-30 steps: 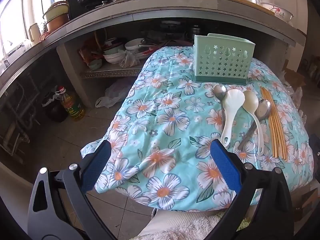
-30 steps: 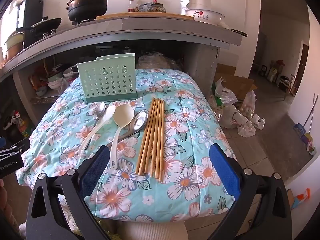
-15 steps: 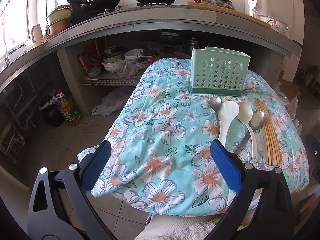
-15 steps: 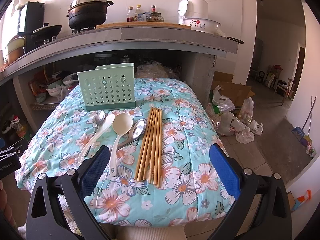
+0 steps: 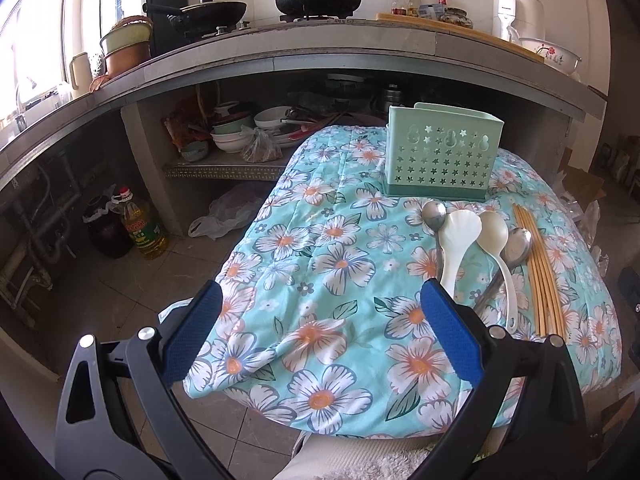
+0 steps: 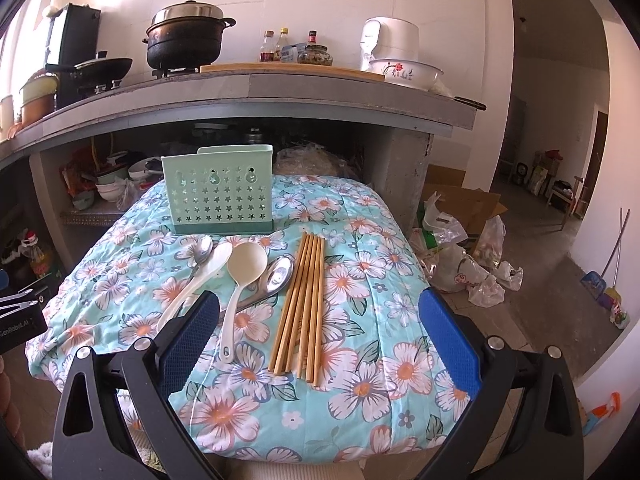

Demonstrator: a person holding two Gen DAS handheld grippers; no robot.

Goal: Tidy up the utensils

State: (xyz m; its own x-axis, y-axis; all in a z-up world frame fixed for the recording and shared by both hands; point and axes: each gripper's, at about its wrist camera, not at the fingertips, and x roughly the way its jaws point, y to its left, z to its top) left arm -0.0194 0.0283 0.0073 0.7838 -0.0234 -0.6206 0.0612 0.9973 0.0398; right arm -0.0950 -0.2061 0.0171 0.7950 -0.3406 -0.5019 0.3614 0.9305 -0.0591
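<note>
A mint-green perforated utensil holder (image 5: 442,158) (image 6: 220,192) stands upright at the far end of a floral-covered table (image 5: 320,280) (image 6: 360,280). In front of it lie two metal spoons (image 6: 202,250) (image 6: 276,274), two white plastic spoons (image 5: 456,232) (image 6: 244,268) and a bundle of wooden chopsticks (image 5: 540,264) (image 6: 302,300), side by side. My left gripper (image 5: 320,328) is open, held above the table's near left corner. My right gripper (image 6: 318,332) is open over the near edge, with the chopstick ends between its fingers in view. Neither holds anything.
A concrete counter (image 6: 248,88) with a black pot (image 6: 184,46), wok, bottles and a rice cooker runs behind the table. Bowls sit on a shelf (image 5: 224,164) beneath it. An oil bottle (image 5: 142,226) stands on the floor at left; plastic bags (image 6: 468,268) lie at right.
Both grippers have drawn back and risen slightly, so the table and counter appear lower and farther in both views. The utensils have not moved.
</note>
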